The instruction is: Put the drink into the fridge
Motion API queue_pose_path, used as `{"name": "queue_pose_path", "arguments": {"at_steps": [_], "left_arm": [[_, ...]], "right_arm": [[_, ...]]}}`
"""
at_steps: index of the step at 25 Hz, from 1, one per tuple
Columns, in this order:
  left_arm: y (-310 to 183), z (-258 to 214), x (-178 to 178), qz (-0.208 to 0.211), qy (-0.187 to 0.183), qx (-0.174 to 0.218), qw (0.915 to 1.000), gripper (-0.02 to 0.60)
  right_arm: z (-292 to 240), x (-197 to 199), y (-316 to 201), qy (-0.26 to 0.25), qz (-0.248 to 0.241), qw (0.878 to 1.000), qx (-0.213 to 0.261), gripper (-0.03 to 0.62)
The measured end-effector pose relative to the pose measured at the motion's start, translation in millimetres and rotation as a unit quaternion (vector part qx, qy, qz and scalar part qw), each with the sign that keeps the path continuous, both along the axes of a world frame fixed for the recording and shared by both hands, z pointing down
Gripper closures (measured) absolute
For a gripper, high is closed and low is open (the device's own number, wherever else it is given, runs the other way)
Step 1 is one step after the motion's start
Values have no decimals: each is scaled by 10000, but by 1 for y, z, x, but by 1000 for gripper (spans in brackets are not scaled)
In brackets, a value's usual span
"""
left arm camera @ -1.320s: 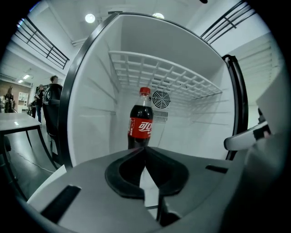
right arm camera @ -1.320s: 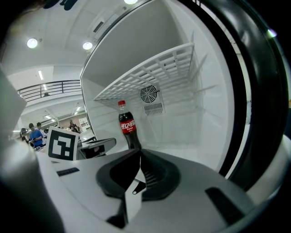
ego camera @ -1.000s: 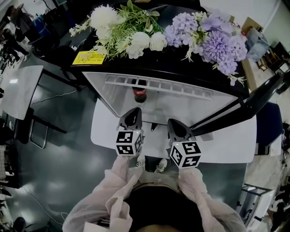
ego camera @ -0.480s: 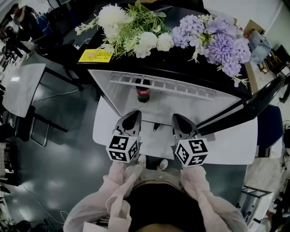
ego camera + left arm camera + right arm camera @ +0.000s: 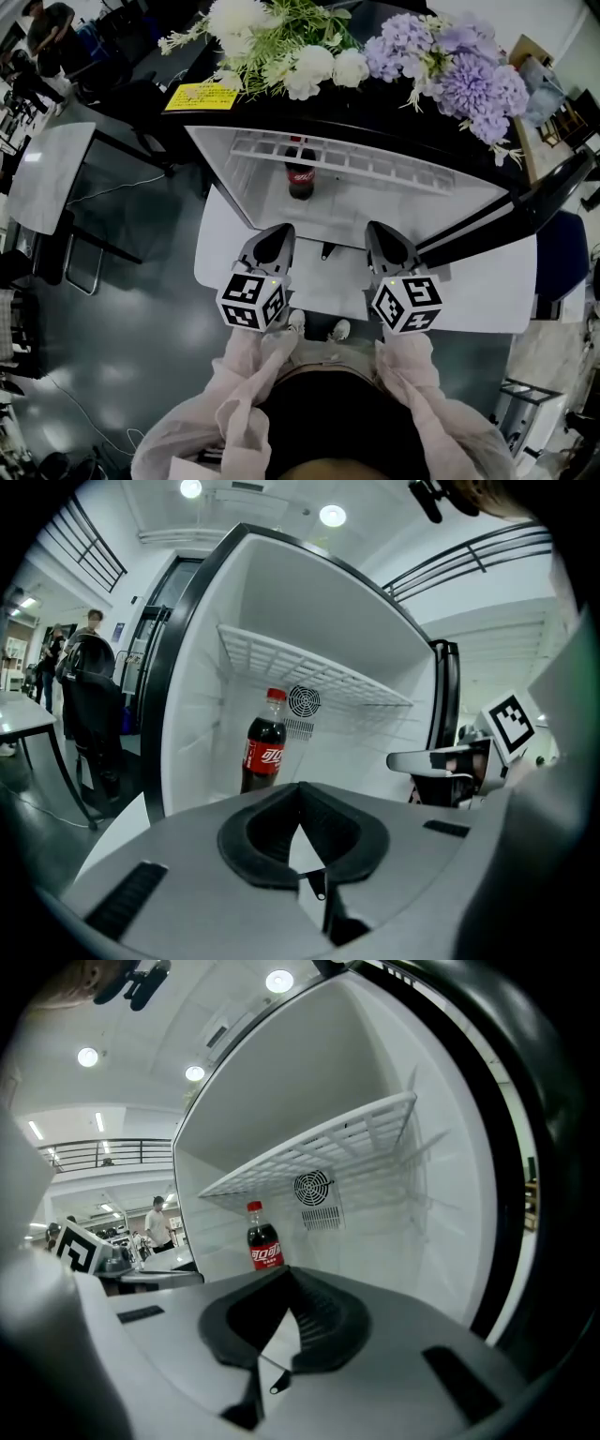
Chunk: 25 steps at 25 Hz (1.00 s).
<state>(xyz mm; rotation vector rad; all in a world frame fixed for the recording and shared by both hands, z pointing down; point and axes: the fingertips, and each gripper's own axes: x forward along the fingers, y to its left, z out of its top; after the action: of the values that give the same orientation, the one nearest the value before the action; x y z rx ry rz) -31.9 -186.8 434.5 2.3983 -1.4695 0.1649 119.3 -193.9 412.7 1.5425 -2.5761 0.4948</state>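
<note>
We find the fridge (image 5: pixel 403 211) open at the front, with clear entry across its mouth. The cola bottle (image 5: pixel 300 178) stands upright at the rear left of the floor, and the room to its right is free. The wire shelf (image 5: pixel 366 164) limits headroom above. The open door (image 5: pixel 506 211) bounds the right side.

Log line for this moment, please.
drink: dark cola bottle with red label upright inside open white fridge | left gripper shut, empty | right gripper shut, empty

The base of the bottle (image 5: pixel 265 742) is hidden behind the left gripper (image 5: pixel 300 797). Print on the yellow notice (image 5: pixel 203 96) is too small to read.
</note>
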Motion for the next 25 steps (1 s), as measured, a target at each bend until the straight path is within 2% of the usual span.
{"name": "queue_pose_path", "arguments": {"at_steps": [3,25], "left_arm": [[1,2,1,12,-7,-9,10000,572],[-3,8,5,84,-20,-77,9999,572]], "right_arm": [[1,1,2,-96,6,9999,-46,585],[0,6,2,73,75,9999,4,585]]}}
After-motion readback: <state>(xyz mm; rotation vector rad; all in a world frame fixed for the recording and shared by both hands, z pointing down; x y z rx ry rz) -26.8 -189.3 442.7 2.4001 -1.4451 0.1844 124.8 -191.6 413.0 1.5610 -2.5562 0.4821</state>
